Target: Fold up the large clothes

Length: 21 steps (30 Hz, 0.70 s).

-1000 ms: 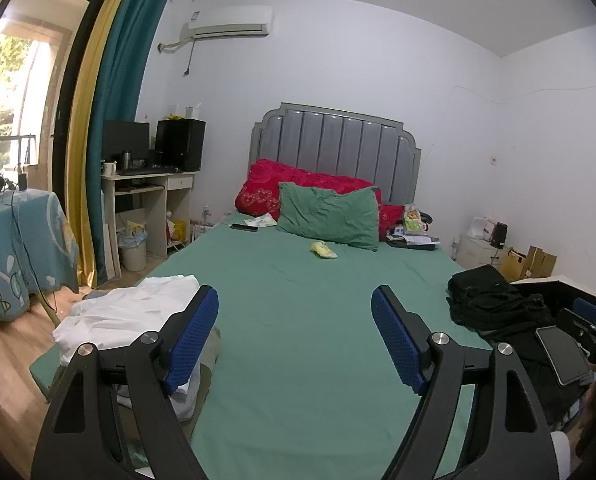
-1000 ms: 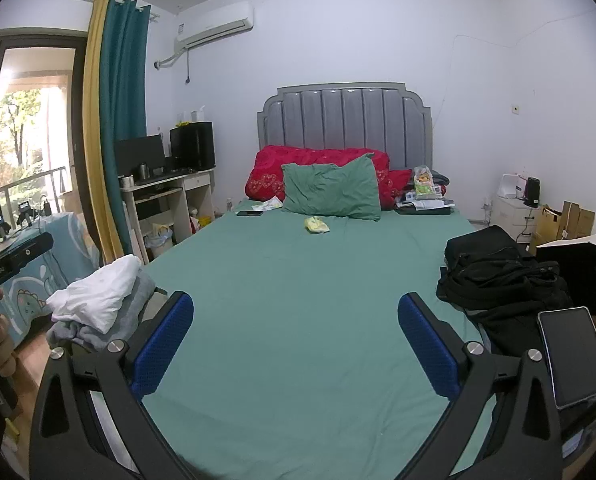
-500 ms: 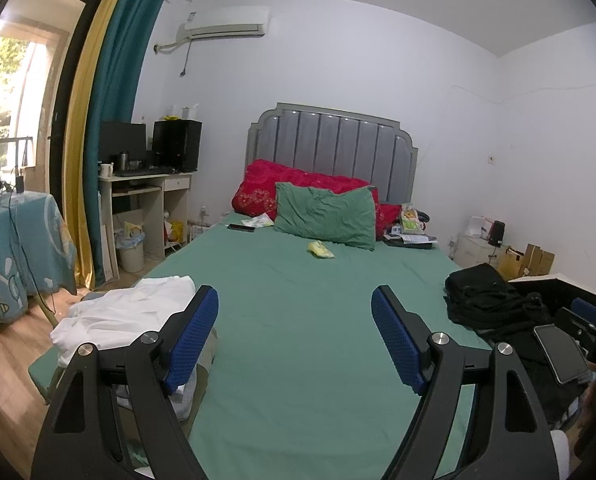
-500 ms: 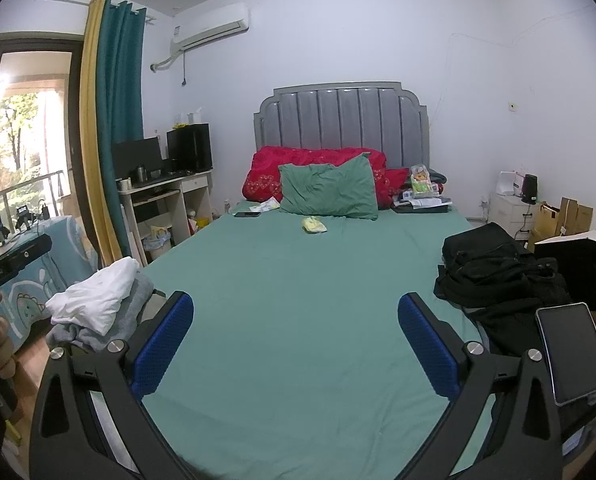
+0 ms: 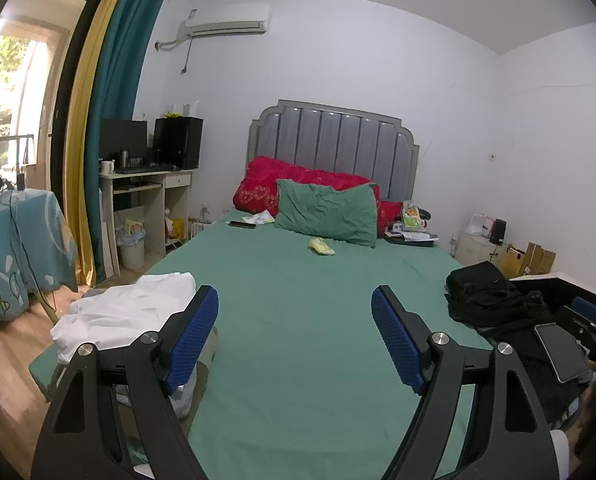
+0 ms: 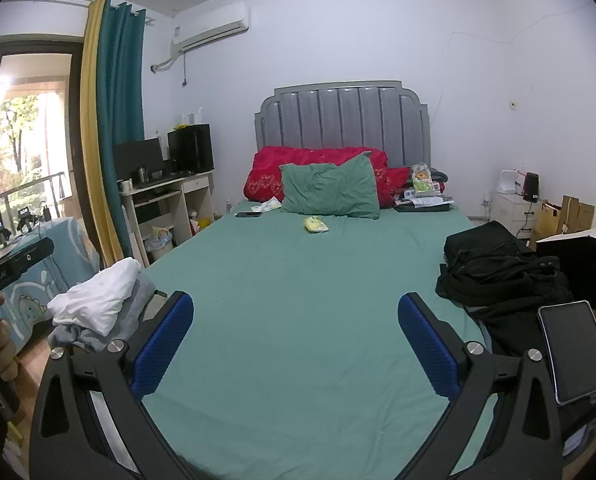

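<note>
A bed with a green sheet (image 5: 298, 320) (image 6: 298, 300) fills both views. A pile of white and grey clothes (image 5: 126, 312) (image 6: 102, 304) lies at the bed's near left corner. A heap of black clothes (image 5: 493, 300) (image 6: 493, 272) lies at the near right edge. My left gripper (image 5: 296, 336) hangs open over the sheet, nothing between its blue pads, the white pile just left of it. My right gripper (image 6: 296, 344) is open too, above bare sheet between the two piles.
A green pillow (image 5: 325, 212) and a red quilt (image 5: 266, 184) lie by the grey headboard; a small yellow item (image 5: 321, 246) and a phone (image 5: 242, 224) sit on the sheet. A tablet (image 6: 573, 344) rests near the black heap. A desk (image 5: 146, 196) stands left.
</note>
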Tool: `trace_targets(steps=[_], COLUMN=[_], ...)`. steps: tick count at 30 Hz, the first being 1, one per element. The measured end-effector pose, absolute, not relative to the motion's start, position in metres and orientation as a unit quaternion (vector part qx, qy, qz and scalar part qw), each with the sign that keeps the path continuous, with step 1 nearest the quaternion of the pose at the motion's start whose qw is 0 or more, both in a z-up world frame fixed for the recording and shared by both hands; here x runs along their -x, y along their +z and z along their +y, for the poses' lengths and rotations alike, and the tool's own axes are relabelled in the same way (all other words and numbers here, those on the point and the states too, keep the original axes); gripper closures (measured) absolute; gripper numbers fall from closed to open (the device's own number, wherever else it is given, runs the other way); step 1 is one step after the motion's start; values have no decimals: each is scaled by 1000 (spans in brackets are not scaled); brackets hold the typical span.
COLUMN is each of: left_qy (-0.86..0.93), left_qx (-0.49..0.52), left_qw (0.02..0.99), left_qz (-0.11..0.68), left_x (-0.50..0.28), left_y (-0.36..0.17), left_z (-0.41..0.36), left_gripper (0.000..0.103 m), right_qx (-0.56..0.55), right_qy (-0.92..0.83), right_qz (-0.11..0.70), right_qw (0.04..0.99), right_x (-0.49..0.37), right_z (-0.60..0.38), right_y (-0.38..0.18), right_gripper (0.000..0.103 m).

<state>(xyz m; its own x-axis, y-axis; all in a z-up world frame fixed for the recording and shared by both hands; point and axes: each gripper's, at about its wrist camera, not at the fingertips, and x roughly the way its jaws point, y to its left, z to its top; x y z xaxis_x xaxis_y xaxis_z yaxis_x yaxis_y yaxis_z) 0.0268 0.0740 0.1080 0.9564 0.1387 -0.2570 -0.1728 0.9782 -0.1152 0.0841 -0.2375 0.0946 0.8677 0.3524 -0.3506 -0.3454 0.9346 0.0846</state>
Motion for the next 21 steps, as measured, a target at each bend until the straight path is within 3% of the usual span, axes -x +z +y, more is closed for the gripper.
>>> trace_targets(steps=[21], left_qy=[84], left_qx=[66], left_qw=[986], left_qz=[127], left_x=[-26], left_y=[108], left_z=[73], left_gripper=[21], right_qx=[-16], right_qy=[182], right_qz=[185], right_qw=[966], right_x=[-83], right_z=[-235], right_y=[96], right_gripper=[2])
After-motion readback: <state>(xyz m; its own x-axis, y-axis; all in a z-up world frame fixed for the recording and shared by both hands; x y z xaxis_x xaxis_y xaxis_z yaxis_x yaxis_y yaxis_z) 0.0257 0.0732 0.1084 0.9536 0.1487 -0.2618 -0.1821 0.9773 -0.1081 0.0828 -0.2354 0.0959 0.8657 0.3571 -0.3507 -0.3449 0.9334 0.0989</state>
